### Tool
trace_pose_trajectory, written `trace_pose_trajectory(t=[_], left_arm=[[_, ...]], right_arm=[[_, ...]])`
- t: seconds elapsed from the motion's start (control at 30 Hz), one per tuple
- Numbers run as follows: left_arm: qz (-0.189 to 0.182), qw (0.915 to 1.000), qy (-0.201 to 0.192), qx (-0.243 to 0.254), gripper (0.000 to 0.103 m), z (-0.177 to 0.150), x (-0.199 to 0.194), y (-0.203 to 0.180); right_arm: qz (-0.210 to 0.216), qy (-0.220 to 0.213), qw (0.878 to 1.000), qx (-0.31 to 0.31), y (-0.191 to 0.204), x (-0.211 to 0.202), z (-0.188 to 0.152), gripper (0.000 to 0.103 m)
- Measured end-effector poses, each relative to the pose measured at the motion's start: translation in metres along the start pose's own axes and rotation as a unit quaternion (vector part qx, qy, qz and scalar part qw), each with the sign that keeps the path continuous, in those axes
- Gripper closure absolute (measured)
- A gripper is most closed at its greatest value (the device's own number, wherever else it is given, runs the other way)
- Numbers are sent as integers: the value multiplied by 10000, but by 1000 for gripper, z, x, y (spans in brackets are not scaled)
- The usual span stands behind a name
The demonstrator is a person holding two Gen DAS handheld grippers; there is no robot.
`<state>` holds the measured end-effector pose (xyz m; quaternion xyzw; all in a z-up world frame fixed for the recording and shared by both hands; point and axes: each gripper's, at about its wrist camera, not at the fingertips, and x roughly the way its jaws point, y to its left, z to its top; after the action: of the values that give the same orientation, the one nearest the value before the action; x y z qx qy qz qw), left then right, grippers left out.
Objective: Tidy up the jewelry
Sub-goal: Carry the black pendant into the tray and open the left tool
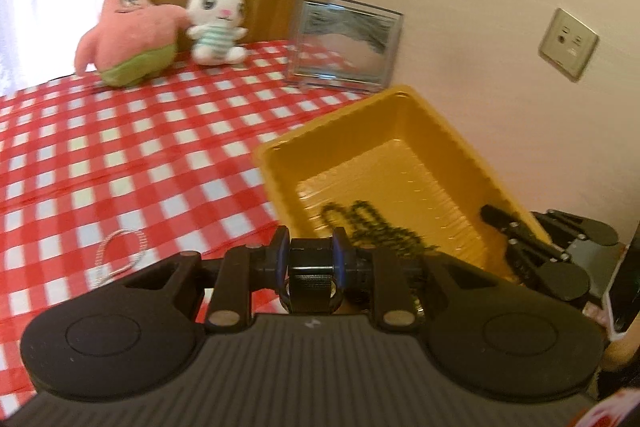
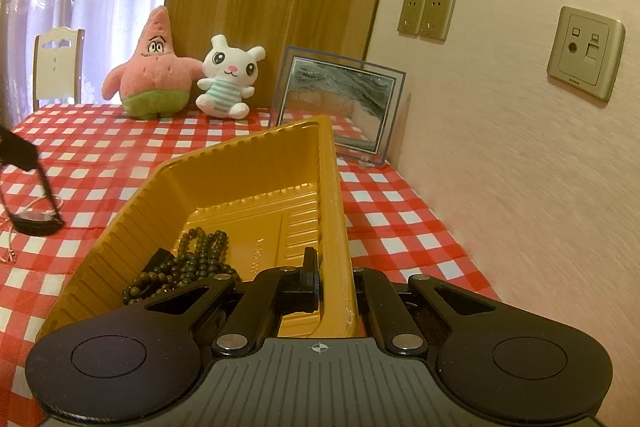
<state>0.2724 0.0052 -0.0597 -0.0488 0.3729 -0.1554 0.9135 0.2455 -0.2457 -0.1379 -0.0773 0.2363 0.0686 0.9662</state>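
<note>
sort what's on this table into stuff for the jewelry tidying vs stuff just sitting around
For the job: yellow tray, dark bead string inside it, black watch in the left gripper, pearl chain on the cloth.

Lying about: pink starfish plush, white bunny plush, picture frame.

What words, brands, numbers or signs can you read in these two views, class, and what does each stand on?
"SIEMENS": tiny print, seemingly so, on the lower edge of the wall socket plate, in the right wrist view.
Embossed marks on the floor of the yellow tray: too faint to read.
A crosshair sign, no words: on the casing of the right gripper.
Twin wall sockets: no readable text.
</note>
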Motion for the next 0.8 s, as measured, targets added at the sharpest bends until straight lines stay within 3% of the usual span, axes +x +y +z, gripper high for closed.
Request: trace_pose_trajectory(t=[0.43, 0.63, 0.8], left_arm=[[-724, 9967, 333, 166, 83, 11, 53, -49], [-729, 9959, 540, 52, 83, 10, 77, -51], [-595, 9972, 422, -176, 79, 16, 80, -40]], right_arm=[[56, -34, 10000, 17, 0, 2, 0, 100], [54, -31, 10000, 26, 0, 3, -1, 100], [56, -18, 10000, 43, -1, 3, -1, 100]])
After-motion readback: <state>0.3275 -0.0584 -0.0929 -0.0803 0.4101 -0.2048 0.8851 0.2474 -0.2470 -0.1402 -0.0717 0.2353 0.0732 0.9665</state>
